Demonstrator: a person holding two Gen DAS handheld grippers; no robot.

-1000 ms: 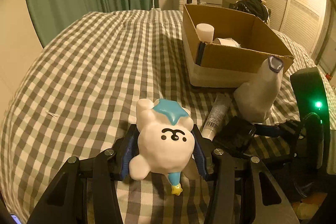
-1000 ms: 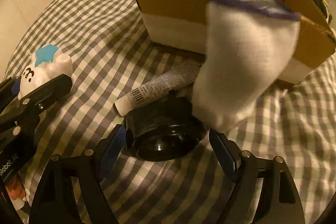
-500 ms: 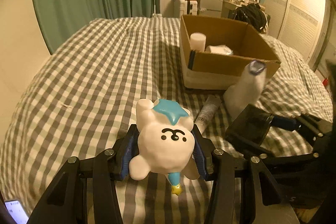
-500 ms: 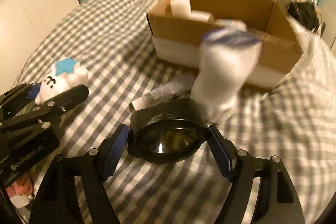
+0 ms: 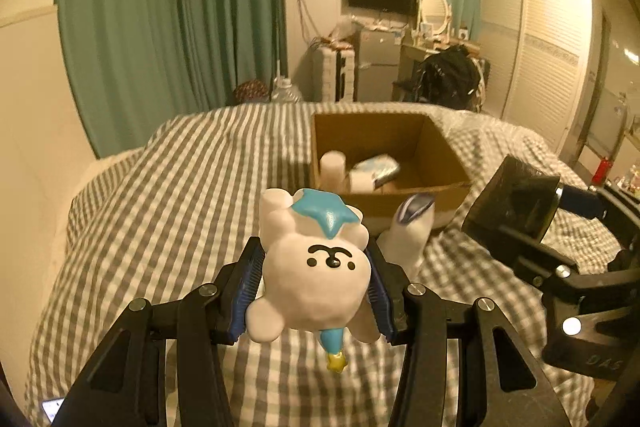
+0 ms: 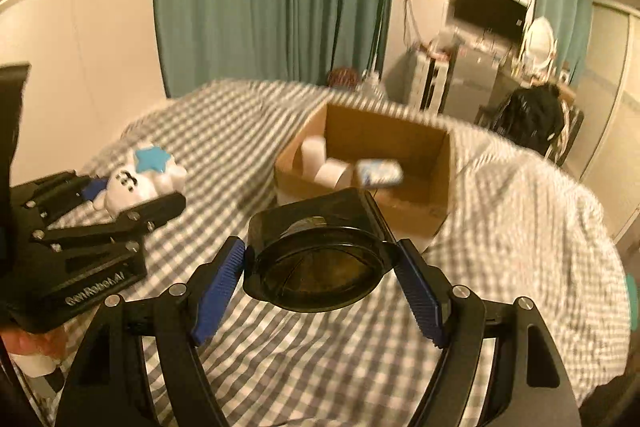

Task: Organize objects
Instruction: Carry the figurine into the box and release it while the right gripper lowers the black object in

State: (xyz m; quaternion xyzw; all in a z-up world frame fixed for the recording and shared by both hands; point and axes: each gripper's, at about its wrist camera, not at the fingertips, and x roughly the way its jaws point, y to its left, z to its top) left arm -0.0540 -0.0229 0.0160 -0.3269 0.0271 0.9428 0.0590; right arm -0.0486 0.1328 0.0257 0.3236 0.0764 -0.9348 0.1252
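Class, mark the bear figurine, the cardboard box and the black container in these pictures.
bear figurine [image 5: 316, 283]: left wrist view, on its face.
cardboard box [image 5: 440, 147]: left wrist view, on its inner right wall.
black container [image 6: 320, 269]: right wrist view, on its round opening.

A home bedroom — checked bed [image 5: 168, 211], curtains [image 5: 172, 19], wardrobe [image 5: 540, 39].

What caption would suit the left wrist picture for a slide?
Left gripper holds a white bear figurine above a checked bed, cardboard box ahead.
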